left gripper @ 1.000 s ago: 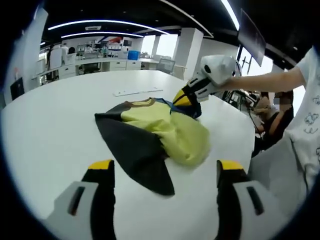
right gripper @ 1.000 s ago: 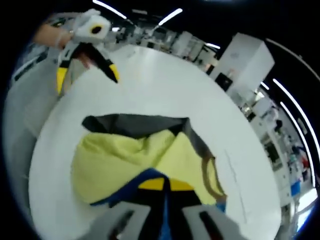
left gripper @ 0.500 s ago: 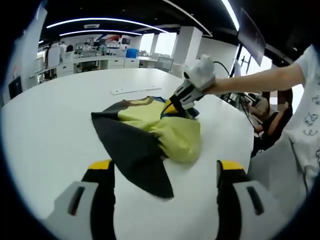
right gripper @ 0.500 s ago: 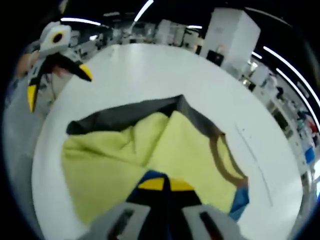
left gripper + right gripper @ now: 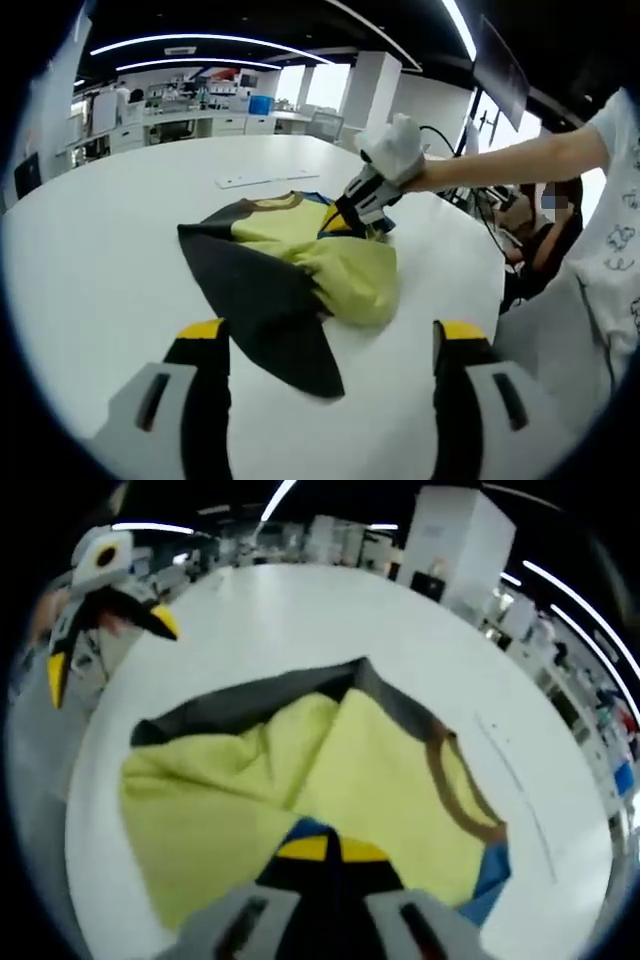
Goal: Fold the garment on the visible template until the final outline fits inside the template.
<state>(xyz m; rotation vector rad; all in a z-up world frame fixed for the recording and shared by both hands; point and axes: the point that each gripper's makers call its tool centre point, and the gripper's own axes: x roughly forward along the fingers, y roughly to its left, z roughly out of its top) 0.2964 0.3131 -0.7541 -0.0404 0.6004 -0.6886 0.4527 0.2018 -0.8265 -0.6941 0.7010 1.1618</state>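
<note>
Left gripper view: the left tool (image 5: 330, 345) hovers low over the white round bench (image 5: 100, 250), its two yellow-tipped jaws spread wide apart with nothing between them. Just ahead lies the garment (image 5: 290, 265), a crumpled shirt in yellow and dark grey with a brown collar and a bit of blue, bunched near the middle of the bench. The right tool (image 5: 352, 215) comes in from the right, held by a person's hand (image 5: 395, 150) in a white glove, and its tips press into the far side of the yellow cloth. Beyond the garment a thin pale outline, the template (image 5: 262, 180), is marked on the bench top.

Right gripper view: the right tool (image 5: 322, 850) has its jaws pressed together on a blue-edged fold of the garment (image 5: 300, 780), which spreads out in front of it, grey part on the far side. The left tool (image 5: 100, 630) hangs at upper left, jaws splayed. The template (image 5: 515, 780) line runs along the right.
</note>
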